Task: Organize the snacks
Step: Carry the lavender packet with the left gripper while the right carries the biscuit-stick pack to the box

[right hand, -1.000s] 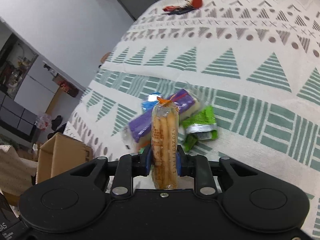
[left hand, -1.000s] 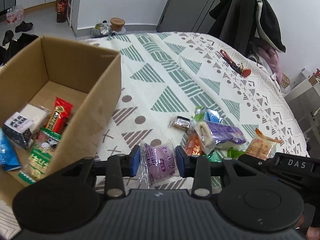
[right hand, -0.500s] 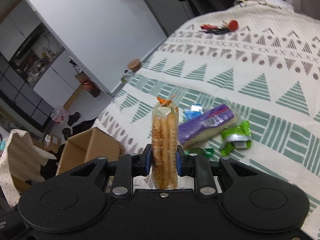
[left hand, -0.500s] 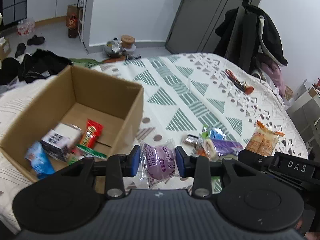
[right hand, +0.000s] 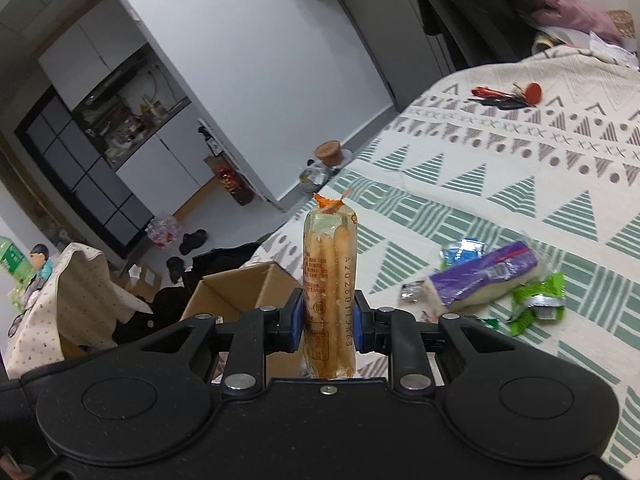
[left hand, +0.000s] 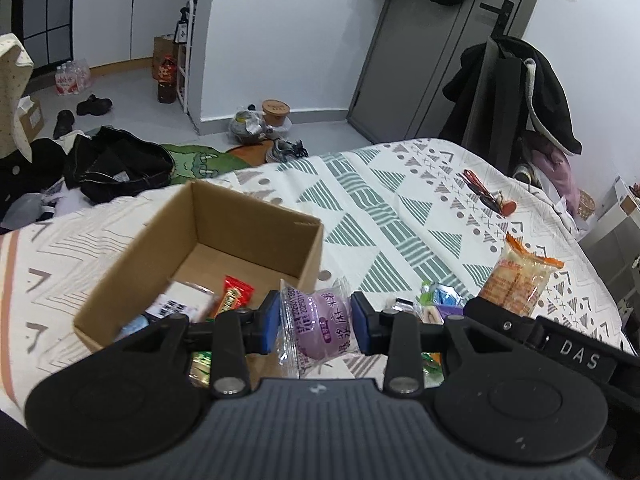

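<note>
My left gripper is shut on a clear packet holding a purple bun, held above the bed near the right front corner of an open cardboard box. Several snacks lie in the box, among them a red wrapper. My right gripper is shut on an upright orange cracker pack; that pack also shows in the left wrist view at the right. The box lies beyond and below it. Loose snacks stay on the bedspread: a purple-wrapped bar and green packets.
A patterned bedspread covers the bed. Red-handled keys lie at its far right. Dark clothes and shoes litter the floor beyond the bed. A coat hangs on a chair by the grey door.
Both grippers have risen and pulled back with their snacks still held. The box now looks smaller and lies closer to the centre of the left wrist view.
</note>
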A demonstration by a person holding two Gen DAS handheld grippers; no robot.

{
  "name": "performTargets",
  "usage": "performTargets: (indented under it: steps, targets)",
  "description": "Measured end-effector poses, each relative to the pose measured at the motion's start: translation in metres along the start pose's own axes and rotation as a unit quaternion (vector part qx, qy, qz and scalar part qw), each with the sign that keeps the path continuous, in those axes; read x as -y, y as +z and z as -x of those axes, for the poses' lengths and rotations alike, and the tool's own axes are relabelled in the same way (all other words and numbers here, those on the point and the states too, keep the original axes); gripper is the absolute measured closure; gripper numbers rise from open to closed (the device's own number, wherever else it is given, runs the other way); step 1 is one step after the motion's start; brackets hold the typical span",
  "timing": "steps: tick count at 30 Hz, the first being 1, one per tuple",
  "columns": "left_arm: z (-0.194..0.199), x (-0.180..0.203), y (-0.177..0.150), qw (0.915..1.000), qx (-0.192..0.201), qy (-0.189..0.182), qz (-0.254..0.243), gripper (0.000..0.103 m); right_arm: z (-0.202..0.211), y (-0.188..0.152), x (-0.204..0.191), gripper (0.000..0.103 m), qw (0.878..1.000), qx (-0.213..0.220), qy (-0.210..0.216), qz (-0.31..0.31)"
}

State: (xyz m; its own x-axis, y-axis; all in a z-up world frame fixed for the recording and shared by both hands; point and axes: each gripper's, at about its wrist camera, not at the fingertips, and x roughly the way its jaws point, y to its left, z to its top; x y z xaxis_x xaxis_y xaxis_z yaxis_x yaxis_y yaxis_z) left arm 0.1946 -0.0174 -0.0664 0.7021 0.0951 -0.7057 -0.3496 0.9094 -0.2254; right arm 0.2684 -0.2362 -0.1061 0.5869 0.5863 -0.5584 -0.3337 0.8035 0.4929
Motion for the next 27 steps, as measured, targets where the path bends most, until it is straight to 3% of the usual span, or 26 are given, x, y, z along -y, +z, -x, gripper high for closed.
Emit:
performTargets:
  steps: [27]
  targets:
    - [0.002, -0.076, 0.017, 0.9984, 0.002, 0.027, 0.049, 0.067, -0.03, -0.003, -0.06, 0.08, 0.999, 0.005, 0.045, 0.024]
